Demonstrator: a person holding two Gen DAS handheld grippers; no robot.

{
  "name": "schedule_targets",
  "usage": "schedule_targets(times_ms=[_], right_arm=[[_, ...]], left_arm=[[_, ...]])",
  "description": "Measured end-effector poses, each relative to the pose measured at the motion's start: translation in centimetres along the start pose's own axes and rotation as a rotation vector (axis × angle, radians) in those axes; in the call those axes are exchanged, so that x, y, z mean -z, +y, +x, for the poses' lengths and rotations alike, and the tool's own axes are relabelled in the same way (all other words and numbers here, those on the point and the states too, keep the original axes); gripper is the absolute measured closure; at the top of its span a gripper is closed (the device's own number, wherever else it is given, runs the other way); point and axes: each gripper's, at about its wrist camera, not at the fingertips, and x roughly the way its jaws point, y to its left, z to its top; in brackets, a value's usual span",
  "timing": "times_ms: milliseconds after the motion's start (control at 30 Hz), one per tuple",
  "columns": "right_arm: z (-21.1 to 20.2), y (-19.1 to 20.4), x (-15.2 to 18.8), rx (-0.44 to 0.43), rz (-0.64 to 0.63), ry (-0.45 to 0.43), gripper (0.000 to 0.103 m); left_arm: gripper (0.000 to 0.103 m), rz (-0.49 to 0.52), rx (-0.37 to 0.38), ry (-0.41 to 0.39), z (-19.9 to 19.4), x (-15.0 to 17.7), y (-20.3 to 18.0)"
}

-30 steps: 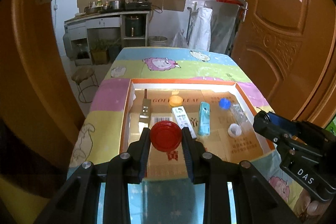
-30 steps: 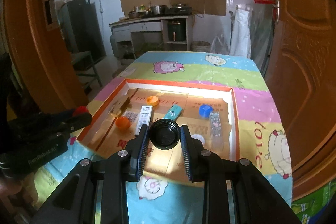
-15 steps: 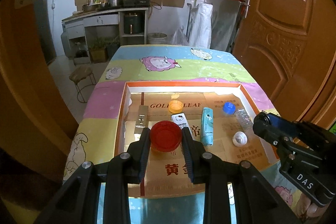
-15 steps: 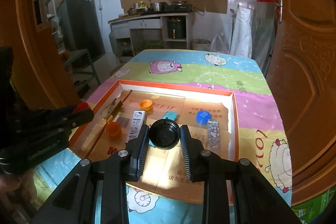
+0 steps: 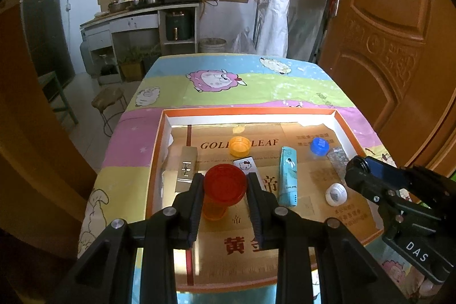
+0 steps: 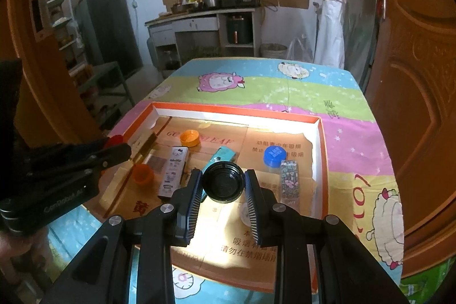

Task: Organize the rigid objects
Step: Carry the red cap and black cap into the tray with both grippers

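Observation:
My left gripper (image 5: pixel 225 181) is shut on a red cap (image 5: pixel 225 185), held over the near left part of an orange-rimmed cardboard tray (image 5: pixel 248 111). Just beneath it an orange cap (image 5: pixel 213 211) lies on the tray floor. My right gripper (image 6: pixel 223 178) is shut on a black cap (image 6: pixel 223 185) above the tray's near middle. On the tray floor lie another orange cap (image 5: pixel 239 146), a blue cap (image 5: pixel 319 146), a white cap (image 5: pixel 336 193), a teal box (image 5: pixel 288 175), a white cartoon box (image 5: pixel 245 164), a gold lighter (image 5: pixel 186 167) and a floral lighter (image 6: pixel 289 183).
The tray sits on a table with a striped cartoon-sheep cloth (image 5: pixel 242 81). A wooden door (image 5: pixel 393 47) stands close on the right. A stool (image 5: pixel 109 100) and a kitchen counter (image 5: pixel 148 19) are beyond the table's far left.
Both grippers have come forward and slightly down over the tray, each still holding its cap. The left one now hangs over the near orange cap.

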Motion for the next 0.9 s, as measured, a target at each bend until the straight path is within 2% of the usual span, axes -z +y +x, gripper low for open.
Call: schedule_targets(times_ms=[900], right_arm=[[3.8, -1.3, -0.7, 0.009, -0.010, 0.049, 0.072]], left_arm=[[0.073, 0.014, -0.019, 0.051, 4.8, -1.6, 0.3]])
